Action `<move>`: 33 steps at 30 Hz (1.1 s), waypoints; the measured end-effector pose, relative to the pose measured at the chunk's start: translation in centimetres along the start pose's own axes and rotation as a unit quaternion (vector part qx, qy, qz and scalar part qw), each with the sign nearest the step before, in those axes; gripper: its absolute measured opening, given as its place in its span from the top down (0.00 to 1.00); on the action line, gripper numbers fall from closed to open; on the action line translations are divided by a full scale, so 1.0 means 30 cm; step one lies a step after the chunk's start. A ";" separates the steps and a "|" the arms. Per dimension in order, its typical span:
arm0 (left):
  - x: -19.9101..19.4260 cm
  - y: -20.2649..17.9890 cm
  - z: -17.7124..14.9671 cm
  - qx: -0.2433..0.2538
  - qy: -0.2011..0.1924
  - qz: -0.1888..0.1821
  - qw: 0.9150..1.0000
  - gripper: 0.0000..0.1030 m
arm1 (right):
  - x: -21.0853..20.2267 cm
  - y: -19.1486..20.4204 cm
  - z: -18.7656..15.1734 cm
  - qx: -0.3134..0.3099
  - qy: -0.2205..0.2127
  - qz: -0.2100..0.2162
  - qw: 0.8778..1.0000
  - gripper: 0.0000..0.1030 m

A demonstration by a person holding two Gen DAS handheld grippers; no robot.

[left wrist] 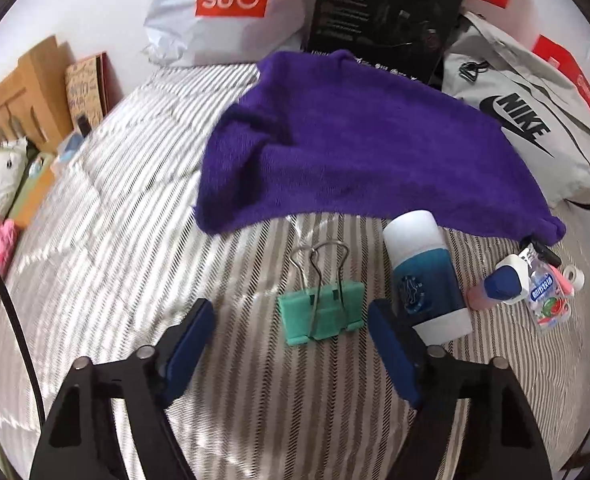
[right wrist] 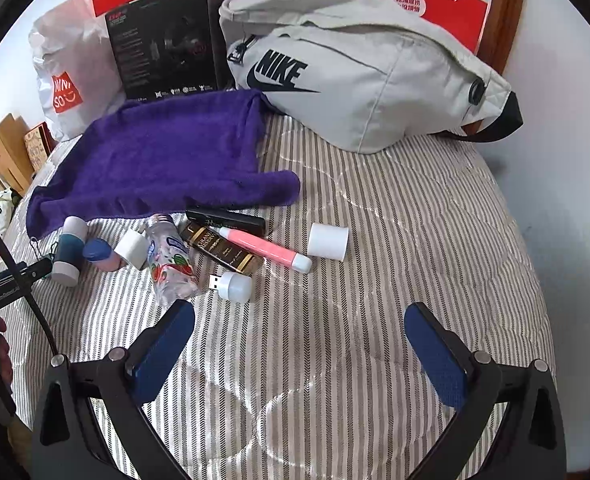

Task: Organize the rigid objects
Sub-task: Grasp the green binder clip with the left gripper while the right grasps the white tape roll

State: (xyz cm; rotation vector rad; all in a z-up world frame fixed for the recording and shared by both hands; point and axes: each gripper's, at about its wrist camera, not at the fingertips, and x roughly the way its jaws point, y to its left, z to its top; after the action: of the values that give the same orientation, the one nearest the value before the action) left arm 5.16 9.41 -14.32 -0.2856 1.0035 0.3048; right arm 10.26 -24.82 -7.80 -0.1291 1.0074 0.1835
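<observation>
1. Left gripper (left wrist: 291,320): jaws spread wide, nothing held. It hovers low over the striped bedspread (left wrist: 135,280).
2. Green binder clip (left wrist: 322,310) lies flat on the bedspread between the two blue pads (left wrist: 189,340), touching neither. Its wire handles point away from the camera, toward the purple towel (left wrist: 355,140).
3. Blue-and-white bottle (left wrist: 427,272) lies on its side just right of the clip, its lower end close beside the right pad; cannot tell whether they touch.
4. Further right in the left view: a blue-capped bottle (left wrist: 503,284) and a small clear bottle with a printed label (left wrist: 547,300), lying close together near the towel's corner.
5. Right gripper (right wrist: 299,330): jaws fully apart, empty, above bare bedspread, well apart from the items.
6. Right view, item cluster in front of the towel (right wrist: 155,152): clear printed bottle (right wrist: 173,264), dark gold-lettered box (right wrist: 219,248), pink tube with white cap (right wrist: 267,249), black tube (right wrist: 227,216), white cap (right wrist: 329,240) lying on its side, and a small white USB light (right wrist: 233,285) nearest the gripper.
7. The box and pink tube lie side by side, touching or nearly so. The white cap sits apart, right of the tube.
8. Grey Nike bag (right wrist: 355,80) rests at the far side of the bed, its left end next to the towel's far corner.
</observation>
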 end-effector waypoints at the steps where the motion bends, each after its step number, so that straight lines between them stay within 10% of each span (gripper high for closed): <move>1: 0.000 -0.005 -0.002 -0.003 -0.005 0.007 1.000 0.27 | 0.006 0.002 0.001 -0.003 0.001 0.001 1.000 0.00; 20: 0.000 -0.014 -0.024 0.004 -0.023 0.056 0.998 0.39 | 0.073 -0.052 0.018 -0.003 0.001 0.014 1.000 0.00; 23: -0.005 -0.016 -0.021 0.012 -0.033 0.045 0.998 0.62 | 0.090 -0.089 0.026 0.004 0.002 0.010 1.000 0.00; 33: 0.004 -0.025 -0.008 0.029 -0.034 0.040 0.998 0.62 | 0.206 -0.175 0.097 0.018 -0.001 0.033 0.999 0.11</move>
State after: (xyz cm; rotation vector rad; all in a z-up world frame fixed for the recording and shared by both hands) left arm 5.31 8.65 -14.49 -0.1816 0.9559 0.3558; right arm 16.98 -28.81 -11.40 -0.0618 1.0136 0.2256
